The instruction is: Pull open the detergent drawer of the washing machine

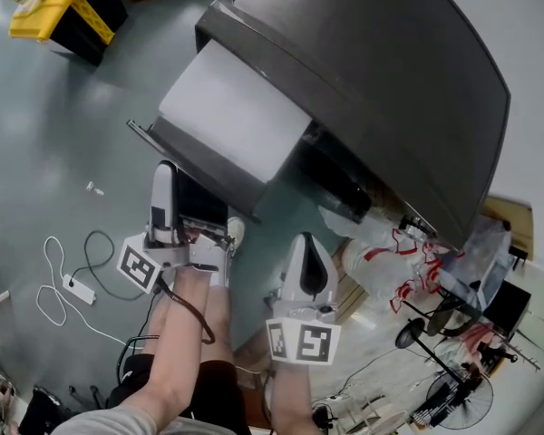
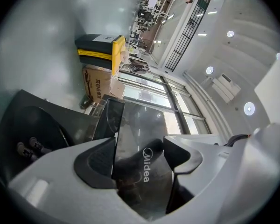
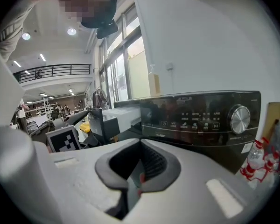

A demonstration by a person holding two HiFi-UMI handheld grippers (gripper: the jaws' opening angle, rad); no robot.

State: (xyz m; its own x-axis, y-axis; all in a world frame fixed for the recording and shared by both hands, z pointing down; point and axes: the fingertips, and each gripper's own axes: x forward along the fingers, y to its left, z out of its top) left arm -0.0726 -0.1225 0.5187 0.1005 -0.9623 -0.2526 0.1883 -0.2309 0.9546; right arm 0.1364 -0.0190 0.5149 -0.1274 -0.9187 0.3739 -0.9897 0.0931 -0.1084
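**A:** What is the head view showing?

**B:** The washing machine (image 1: 372, 62) is standing on the floor (image 1: 63, 125). The detergent drawer (image 1: 231, 116) is sticking well out of its front, with the white body showing. The left gripper (image 1: 190, 214) is holding the drawer by its outer end. The right gripper (image 1: 306, 256) is hanging just beside it, clear of the machine and touching nothing.

**A:** And the left gripper view?

**B:** Its fingers (image 2: 95, 167) are clenching on the drawer's glossy dark front panel (image 2: 140, 125), one pad at each side. The brand mark is sitting between them.

**A:** The right gripper view?

**B:** Those fingers (image 3: 149, 164) are pressing together with nothing between them. They are pointing toward the control panel (image 3: 196, 118) and its dial (image 3: 239, 118), and the open drawer is showing off to the left.

**A:** So which step is in hand?

**B:** I am judging the pull to be nearing its end, since much of the drawer body is already out.

**A:** What is the next move calling for?

**B:** Probably a last straight draw along the drawer's own line, without twisting the panel, and then letting the fingers go. I cannot tell whether any travel is remaining.
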